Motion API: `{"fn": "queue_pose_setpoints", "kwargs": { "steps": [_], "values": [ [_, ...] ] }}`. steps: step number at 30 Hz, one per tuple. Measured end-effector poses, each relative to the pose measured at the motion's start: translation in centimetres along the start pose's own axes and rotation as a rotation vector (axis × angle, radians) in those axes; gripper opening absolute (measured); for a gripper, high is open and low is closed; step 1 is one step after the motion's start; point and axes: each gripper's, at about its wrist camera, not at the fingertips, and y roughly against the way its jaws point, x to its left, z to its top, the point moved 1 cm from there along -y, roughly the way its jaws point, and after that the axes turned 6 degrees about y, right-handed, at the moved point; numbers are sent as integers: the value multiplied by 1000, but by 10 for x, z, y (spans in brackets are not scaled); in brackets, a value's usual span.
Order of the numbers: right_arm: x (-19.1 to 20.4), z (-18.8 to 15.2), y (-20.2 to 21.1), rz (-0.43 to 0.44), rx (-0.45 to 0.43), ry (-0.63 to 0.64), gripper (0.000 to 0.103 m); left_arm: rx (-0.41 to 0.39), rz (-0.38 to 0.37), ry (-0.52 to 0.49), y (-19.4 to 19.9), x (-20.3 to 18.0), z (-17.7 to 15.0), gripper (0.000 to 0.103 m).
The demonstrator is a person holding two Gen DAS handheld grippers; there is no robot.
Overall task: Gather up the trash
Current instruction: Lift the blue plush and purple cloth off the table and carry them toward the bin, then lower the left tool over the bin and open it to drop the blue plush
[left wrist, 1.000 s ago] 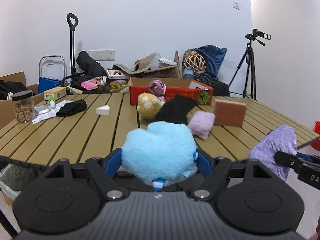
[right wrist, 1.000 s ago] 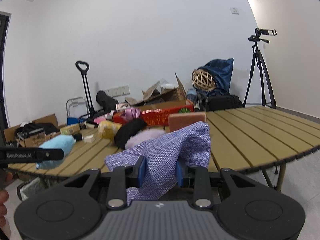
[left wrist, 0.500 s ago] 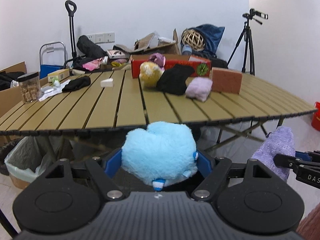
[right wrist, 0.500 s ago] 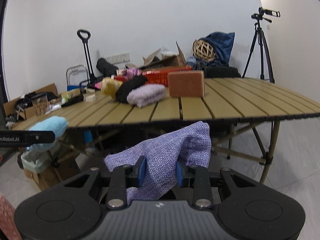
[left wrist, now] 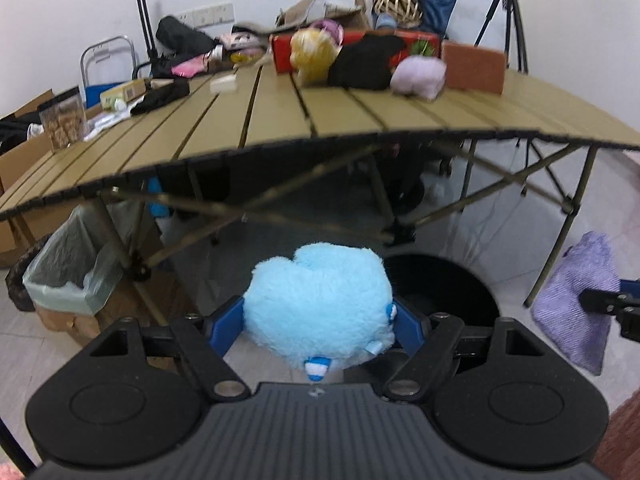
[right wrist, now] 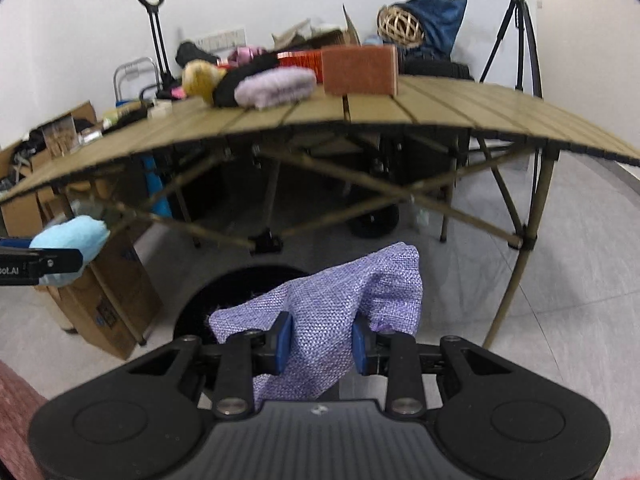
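While your left gripper (left wrist: 319, 322) stays clamped on the blue plush (left wrist: 318, 310) | your right gripper (right wrist: 322, 338) stays pinched on the purple cloth (right wrist: 340, 316) | both now sit below the table (left wrist: 360, 120) edge, above the black bin (left wrist: 440, 284), no longer level with its top.

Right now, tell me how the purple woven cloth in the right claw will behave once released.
Probably floppy: the purple woven cloth bunches and droops around the right claw. It looks light, so it should drop limply rather than roll. Its coarse weave may snag briefly on the pads.
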Motion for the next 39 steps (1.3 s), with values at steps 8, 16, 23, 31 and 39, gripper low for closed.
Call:
{"fn": "queue_pose_setpoints", "kwargs": {
  "steps": [8,16,23,31,39],
  "values": [
    [-7,-6,-16,-42,62,9,30,96,63,-2,-24,15,-15,78],
    [-19,-7,-30,-84,100,1,30,167,96,-9,-47,19,-20,78],
    [-30,-8,-43,-110,129,-12,30,213,99,-11,-65,15,-22,78],
    [-30,-4,-47,-118,124,-2,30,291,88,-13,-87,-1,-20,78],
    [-34,-1,-47,-144,114,-11,30,343,54,-15,-102,-21,-14,78]
  ]
}}
